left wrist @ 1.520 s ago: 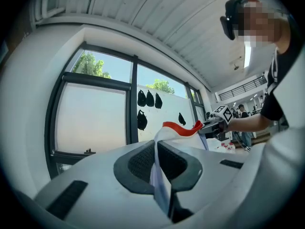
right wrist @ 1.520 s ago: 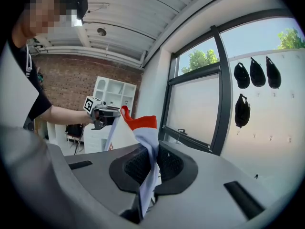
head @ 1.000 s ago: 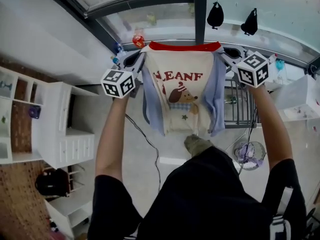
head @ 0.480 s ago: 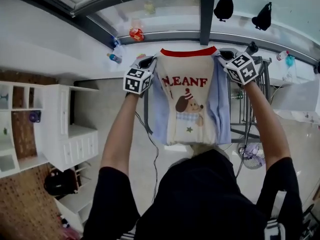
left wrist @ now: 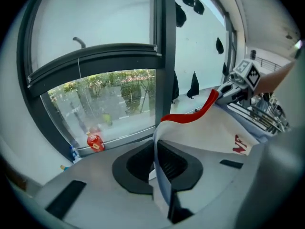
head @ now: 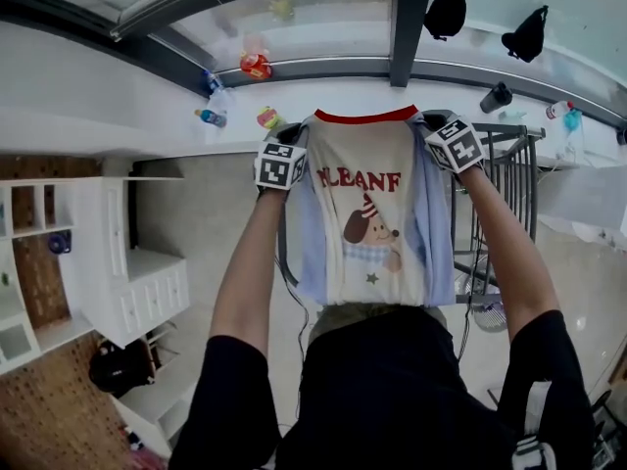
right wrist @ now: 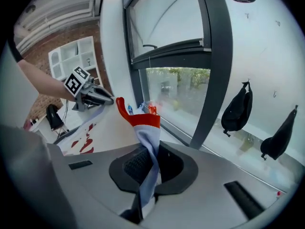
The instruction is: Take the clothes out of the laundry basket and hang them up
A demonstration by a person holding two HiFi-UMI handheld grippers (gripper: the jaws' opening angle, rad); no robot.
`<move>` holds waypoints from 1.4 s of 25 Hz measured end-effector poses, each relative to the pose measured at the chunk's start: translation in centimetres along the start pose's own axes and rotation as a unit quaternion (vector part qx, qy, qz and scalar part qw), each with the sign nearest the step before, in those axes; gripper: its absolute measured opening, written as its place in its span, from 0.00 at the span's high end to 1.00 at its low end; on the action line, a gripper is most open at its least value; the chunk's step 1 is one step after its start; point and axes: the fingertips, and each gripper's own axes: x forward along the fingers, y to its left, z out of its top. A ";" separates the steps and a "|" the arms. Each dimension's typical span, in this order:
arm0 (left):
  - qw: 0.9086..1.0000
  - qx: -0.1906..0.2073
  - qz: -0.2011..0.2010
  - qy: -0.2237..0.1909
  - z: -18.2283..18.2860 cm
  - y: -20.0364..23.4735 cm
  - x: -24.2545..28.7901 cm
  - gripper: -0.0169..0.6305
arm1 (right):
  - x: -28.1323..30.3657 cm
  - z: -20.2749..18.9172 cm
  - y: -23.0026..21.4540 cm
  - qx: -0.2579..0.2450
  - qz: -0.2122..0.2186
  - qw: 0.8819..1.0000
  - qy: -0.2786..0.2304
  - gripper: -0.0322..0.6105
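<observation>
A cream T-shirt (head: 370,213) with a red collar, pale blue sleeves and a dog print hangs spread between my two grippers, held up in front of the window. My left gripper (head: 290,150) is shut on the shirt's left shoulder; in the left gripper view the T-shirt (left wrist: 200,132) runs out of the left gripper (left wrist: 159,168) toward the far hand. My right gripper (head: 439,130) is shut on the right shoulder, and in the right gripper view the T-shirt's (right wrist: 145,128) blue cloth and red collar rise from the right gripper (right wrist: 148,168). No laundry basket is in view.
A metal drying rack (head: 500,199) stands behind the shirt at the right. Bottles (head: 257,65) sit on the window sill. Two black bags (head: 446,8) hang on the wall at the upper right. White shelves (head: 127,262) stand at the left, and a small fan (head: 485,311) lies on the floor.
Both grippers have come closer together and lower in the head view, carrying the shirt with them. The shirt now hangs nearer my body, and the rack shows more to its right.
</observation>
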 end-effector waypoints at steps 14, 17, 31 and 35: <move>0.999 0.011 -0.032 0.042 -3.8 -0.2 1.5 0.68 | 1.6 -1.6 -1.2 0.027 -0.055 0.998 0.034 0.67; 0.998 -0.026 -0.056 0.024 -3.8 -0.3 0.9 0.64 | 0.5 -1.1 -1.6 0.016 -0.065 0.997 0.030 0.61; 0.995 -0.069 -0.066 -0.043 -4.1 1.3 -7.5 0.62 | -4.2 -6.7 0.9 0.023 -0.099 0.989 0.104 0.56; 0.991 -0.071 -0.086 -0.080 -3.8 0.3 -10.9 0.62 | -6.2 -6.3 2.2 0.084 -0.132 0.986 0.061 0.56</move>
